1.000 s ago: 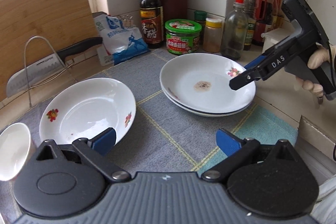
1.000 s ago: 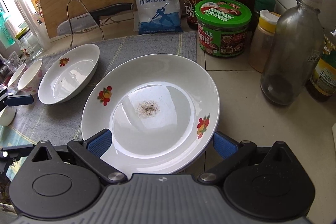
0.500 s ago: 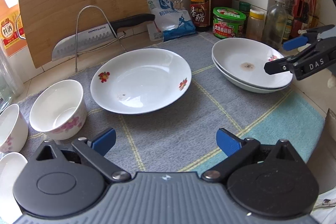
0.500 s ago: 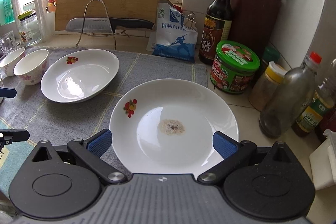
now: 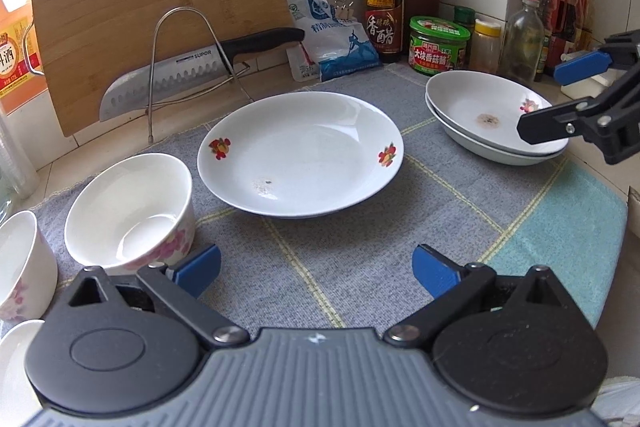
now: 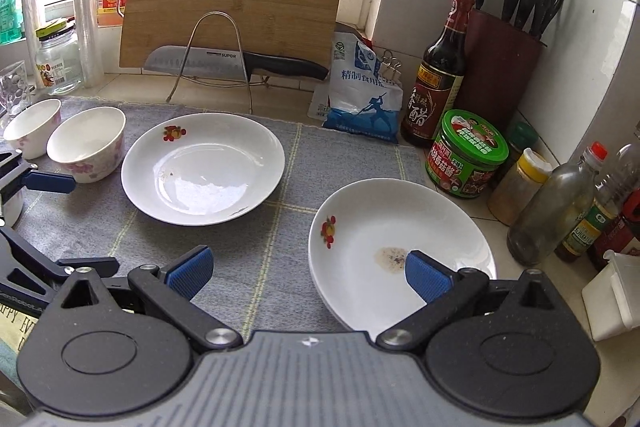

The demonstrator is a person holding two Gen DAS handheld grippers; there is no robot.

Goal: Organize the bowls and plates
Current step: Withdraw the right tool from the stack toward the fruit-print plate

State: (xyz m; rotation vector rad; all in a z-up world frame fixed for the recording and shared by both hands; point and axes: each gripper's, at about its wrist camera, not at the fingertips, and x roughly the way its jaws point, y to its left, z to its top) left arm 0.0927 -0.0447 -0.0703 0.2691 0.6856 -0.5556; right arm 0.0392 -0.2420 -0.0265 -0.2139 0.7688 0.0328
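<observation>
two plates stacked: the pair point(image 6: 400, 247) sits under the right gripper point(image 6: 306, 273), its right pad over the top plate's rim
loose plate: single plate point(image 5: 300, 153) ahead of the left gripper point(image 5: 316, 269), centred between its fingers
bowls: nearest bowl point(image 5: 130, 207) just beyond the left pad
fingers: both grippers spread wide, holding nothing
step: likely between placements
next: probably pinch the single plate's near rim, carry it onto the stack
</observation>
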